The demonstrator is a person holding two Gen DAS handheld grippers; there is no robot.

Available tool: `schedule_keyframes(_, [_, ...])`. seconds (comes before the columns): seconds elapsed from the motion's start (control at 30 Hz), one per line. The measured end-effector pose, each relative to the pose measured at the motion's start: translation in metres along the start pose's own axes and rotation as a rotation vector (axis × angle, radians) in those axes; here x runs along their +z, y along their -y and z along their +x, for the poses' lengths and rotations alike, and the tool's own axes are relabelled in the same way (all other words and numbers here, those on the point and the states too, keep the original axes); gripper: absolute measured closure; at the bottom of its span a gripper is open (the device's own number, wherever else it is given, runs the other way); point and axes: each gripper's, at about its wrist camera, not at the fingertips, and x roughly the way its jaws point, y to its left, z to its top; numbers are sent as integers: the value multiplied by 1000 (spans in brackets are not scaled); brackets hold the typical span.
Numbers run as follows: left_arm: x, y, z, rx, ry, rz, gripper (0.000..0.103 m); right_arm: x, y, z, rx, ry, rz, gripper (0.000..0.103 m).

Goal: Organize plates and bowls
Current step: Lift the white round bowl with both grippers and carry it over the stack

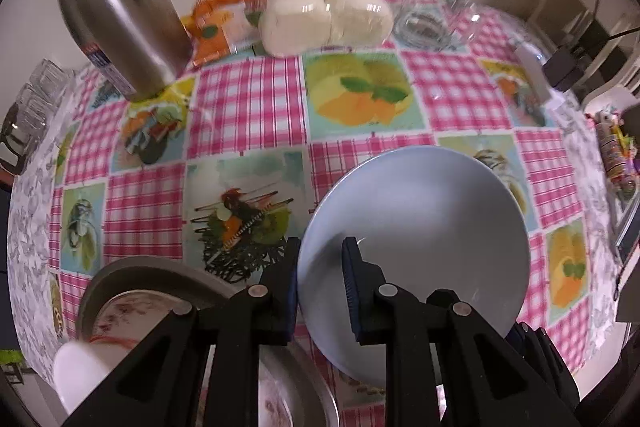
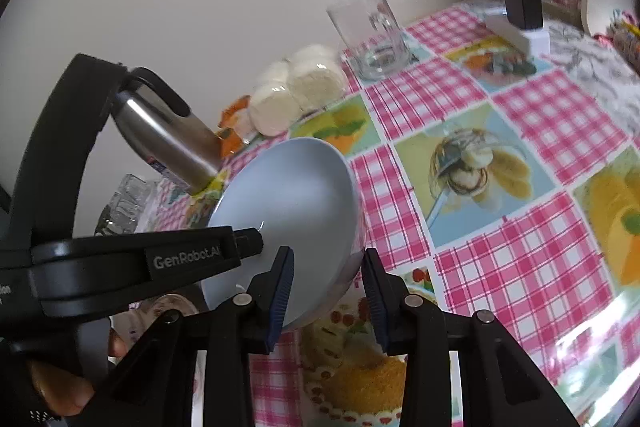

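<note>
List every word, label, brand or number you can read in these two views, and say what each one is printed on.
"GenRobot.AI": on the side of the left gripper, seen in the right wrist view.
Steel jug: a red and blue label near its base, too blurred to read.
Orange packet: print too blurred to read.
Left edge of the right wrist view: cut-off white letters on black casing, unreadable.

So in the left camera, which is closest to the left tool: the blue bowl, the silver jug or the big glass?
1. Blue bowl: its rim is pinched in the left tool.
2. Silver jug: far back on the left.
3. Big glass: far back on the right, too close to the jug to rank.
</note>
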Motion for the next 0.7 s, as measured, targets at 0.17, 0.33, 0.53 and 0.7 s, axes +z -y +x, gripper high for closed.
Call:
schedule_keyframes(0.17, [-9,-12,-33,-38,69,-27,82,2,-17,-24,12,27,-38,65])
schedule_keyframes(0.33, [-23,-26,-62,-49,142,-59,82,-1,-38,-42,25,39,-86,65])
schedule_keyframes(0.53, [-41,-48,-90,-89,210,-112,82,-8,-61,-59,62,41,-126,65])
schedule_keyframes(0.7, [-60,-66,-114,-106,286,-151,82,-16,-80,-69,70,40,-169,65])
